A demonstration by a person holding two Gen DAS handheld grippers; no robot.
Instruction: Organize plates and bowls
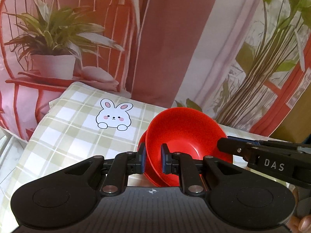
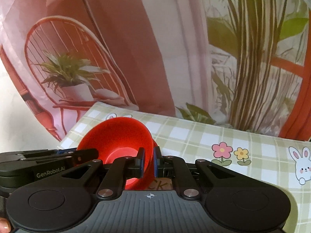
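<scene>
Left wrist view: your left gripper (image 1: 153, 160) and right gripper (image 2: 148, 162) each pinch opposite rims of the glossy red plastic bowl (image 1: 184, 134); likely steadying it above the green checked tablecloth (image 1: 64, 136).

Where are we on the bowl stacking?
Done: nothing visibly put away. In hand: left gripper and right gripper each pinch the rim of the nested red bowls, tilted above the checked tablecloth. Left: setting them down; no plates in view.
</scene>
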